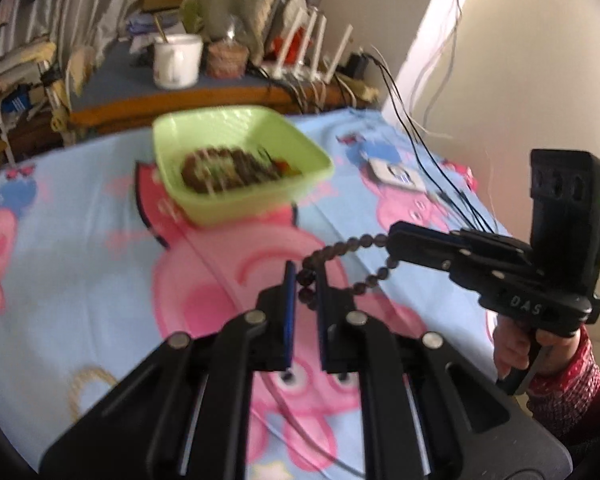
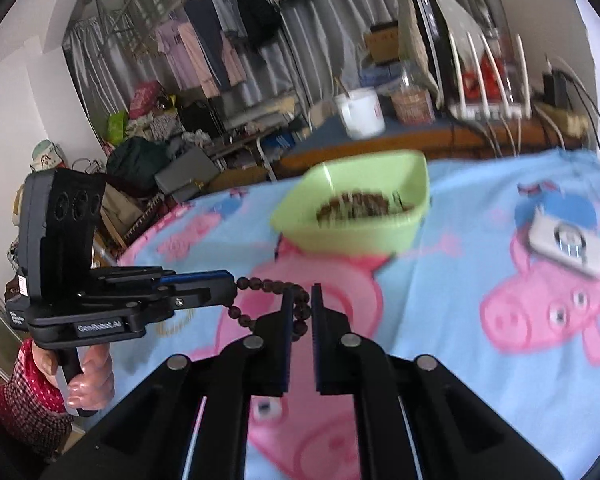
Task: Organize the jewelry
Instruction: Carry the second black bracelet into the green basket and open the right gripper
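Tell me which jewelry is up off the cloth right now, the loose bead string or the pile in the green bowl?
The brown bead bracelet, stretched between the left tool and right tool, both shut on it. The rest lies in the green bowl.

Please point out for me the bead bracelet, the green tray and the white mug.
bead bracelet [image 1: 342, 248]: left wrist view, on the upper strand of beads.
green tray [image 1: 236, 210]: left wrist view, on its near outer wall.
white mug [image 2: 362, 114]: right wrist view, on its side wall.
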`<action>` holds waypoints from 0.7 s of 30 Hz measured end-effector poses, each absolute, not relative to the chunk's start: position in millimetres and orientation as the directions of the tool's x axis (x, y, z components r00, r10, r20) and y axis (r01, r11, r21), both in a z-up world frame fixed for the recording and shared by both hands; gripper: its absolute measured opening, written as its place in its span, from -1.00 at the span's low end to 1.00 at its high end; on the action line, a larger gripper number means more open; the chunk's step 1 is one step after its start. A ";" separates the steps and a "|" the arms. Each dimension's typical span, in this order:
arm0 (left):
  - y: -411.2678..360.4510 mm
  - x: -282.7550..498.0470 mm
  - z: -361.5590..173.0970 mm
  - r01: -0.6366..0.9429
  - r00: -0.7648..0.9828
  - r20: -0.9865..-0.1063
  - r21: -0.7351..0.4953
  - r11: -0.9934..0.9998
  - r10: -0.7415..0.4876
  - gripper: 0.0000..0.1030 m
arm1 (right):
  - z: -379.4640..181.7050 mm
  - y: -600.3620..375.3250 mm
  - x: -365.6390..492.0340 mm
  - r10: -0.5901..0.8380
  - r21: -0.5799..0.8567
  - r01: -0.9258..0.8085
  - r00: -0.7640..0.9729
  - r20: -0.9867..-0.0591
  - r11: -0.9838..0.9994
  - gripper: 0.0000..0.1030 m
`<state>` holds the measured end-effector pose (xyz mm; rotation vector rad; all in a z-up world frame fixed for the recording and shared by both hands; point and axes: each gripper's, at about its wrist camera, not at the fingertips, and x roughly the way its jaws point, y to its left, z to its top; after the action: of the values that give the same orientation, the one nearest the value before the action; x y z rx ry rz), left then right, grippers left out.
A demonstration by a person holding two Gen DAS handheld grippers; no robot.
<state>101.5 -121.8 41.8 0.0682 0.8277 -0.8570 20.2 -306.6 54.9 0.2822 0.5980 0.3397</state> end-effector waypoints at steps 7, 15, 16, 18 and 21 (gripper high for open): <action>-139.8 169.4 71.7 0.647 0.436 -0.668 -0.233 0.726 -0.603 -0.84 | 86.2 -311.1 85.1 0.357 0.309 -0.227 0.803 -0.476 0.923 -1.00; -136.5 224.5 61.2 0.503 0.512 -0.709 -0.210 0.838 -0.485 -0.49 | 66.2 -327.1 138.8 0.269 0.326 -0.116 0.836 -0.477 0.938 -1.00; -128.5 222.6 59.2 0.501 0.505 -0.700 -0.238 0.832 -0.505 -0.49 | 61.9 -330.3 131.9 0.298 0.370 -0.126 0.840 -0.453 0.920 -1.00; -109.8 211.0 57.2 0.502 0.513 -0.680 -0.258 0.825 -0.525 -0.49 | 56.7 -329.9 118.2 0.313 0.391 -0.136 0.844 -0.435 0.910 -1.00; -77.9 193.2 53.0 0.495 0.521 -0.659 -0.284 0.821 -0.542 -0.49 | 44.8 -319.6 89.1 0.364 0.414 -0.175 0.823 -0.436 0.893 -1.00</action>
<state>193.2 -77.9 53.0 -0.0634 0.8122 -0.6213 89.1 -319.6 44.8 0.3695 0.5323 0.2938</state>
